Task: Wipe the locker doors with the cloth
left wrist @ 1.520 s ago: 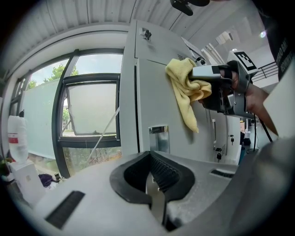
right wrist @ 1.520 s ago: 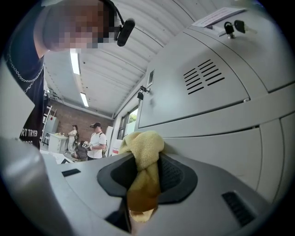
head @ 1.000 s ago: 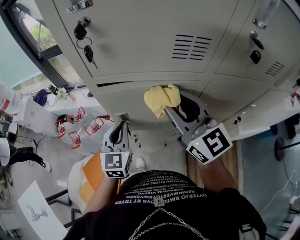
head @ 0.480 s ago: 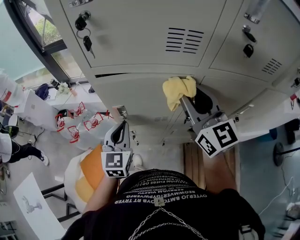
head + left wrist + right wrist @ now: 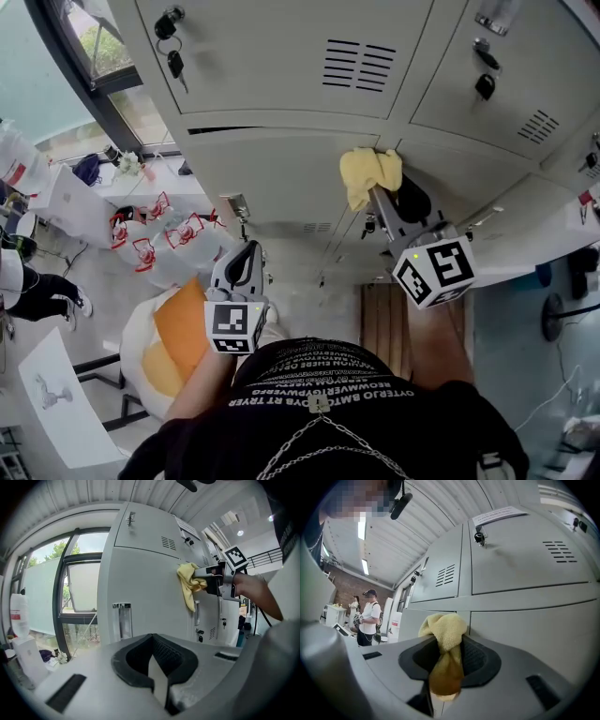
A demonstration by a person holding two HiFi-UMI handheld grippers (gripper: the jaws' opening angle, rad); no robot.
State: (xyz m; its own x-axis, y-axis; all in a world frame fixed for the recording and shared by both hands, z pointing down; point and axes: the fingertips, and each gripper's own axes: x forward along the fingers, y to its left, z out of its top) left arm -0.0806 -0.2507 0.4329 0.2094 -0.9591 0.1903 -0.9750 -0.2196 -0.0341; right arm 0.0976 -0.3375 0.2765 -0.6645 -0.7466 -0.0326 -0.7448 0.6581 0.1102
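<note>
A yellow cloth (image 5: 368,174) is pressed against a lower grey locker door (image 5: 281,178), close to the seam with the neighbouring door. My right gripper (image 5: 382,194) is shut on the cloth, which bunches out past the jaws (image 5: 445,632). The left gripper view shows the cloth (image 5: 189,581) hanging against the door face (image 5: 145,588). Held back from the lockers, low at the left, my left gripper (image 5: 246,264) is shut with nothing in it (image 5: 157,667).
Keys (image 5: 172,42) hang from a lock on the upper door. A window (image 5: 66,75) borders the lockers on the left. White bags with red print (image 5: 159,246) and an orange-and-white bag (image 5: 173,337) lie on the floor below. A person (image 5: 370,616) stands far off.
My right gripper has slid the cloth rightwards along the lower locker door, from its middle to near the right seam. The left gripper has hardly moved.
</note>
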